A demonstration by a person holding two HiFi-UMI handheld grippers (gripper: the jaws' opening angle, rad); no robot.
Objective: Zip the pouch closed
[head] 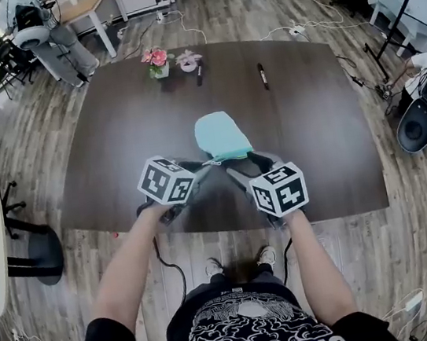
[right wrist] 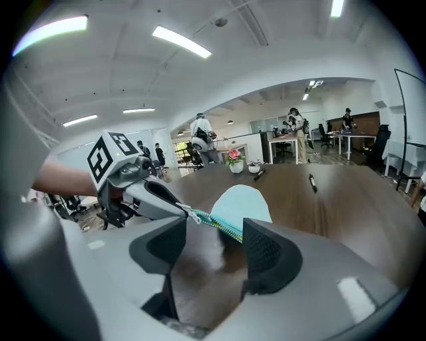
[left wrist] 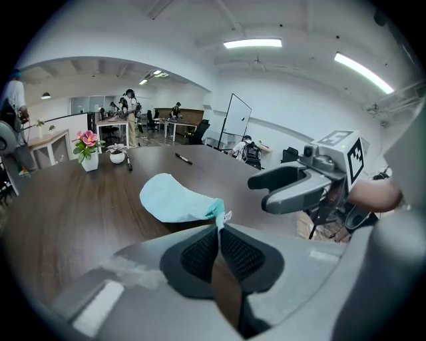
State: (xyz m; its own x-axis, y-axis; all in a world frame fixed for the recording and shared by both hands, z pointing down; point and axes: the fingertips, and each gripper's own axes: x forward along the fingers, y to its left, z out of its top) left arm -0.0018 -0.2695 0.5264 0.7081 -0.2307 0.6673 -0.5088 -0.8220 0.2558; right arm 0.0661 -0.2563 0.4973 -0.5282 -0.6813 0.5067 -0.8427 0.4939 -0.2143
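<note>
A person stands at the near edge of a dark brown wooden table (head: 127,123) with a two-jaw gripper in each hand, working on a flat, pale teal fabric pouch (head: 222,135). The pouch is a little in from the middle of the tabletop's near edge. Its rounded far end appears to rest on the wood, and its near corner is drawn up towards the person.

The left gripper (left wrist: 218,230) is pinched fully closed on that near corner, with a sliver of teal cloth caught between its pads. The right gripper (right wrist: 213,230) has its claw moderately wide and grips nothing. The pouch's toothed zip line (right wrist: 219,223) runs across the gap between its jaws, close to the right-hand one and not pressed by either. A small pale metal piece shows just beside the left gripper's tips, probably the puller, though this is hard to tell.

The pouch looks light, soft and limp, and it would likely sag or bunch unless held taut. The sensible holds are the corner already clamped, as an anchor, and the small puller for the free claw. The puller is a slippery target that needs a precise pinch.

A pot of pink flowers (head: 155,59) and a black marker pen (head: 262,76) sit near the far edge, well apart from the work.
</note>
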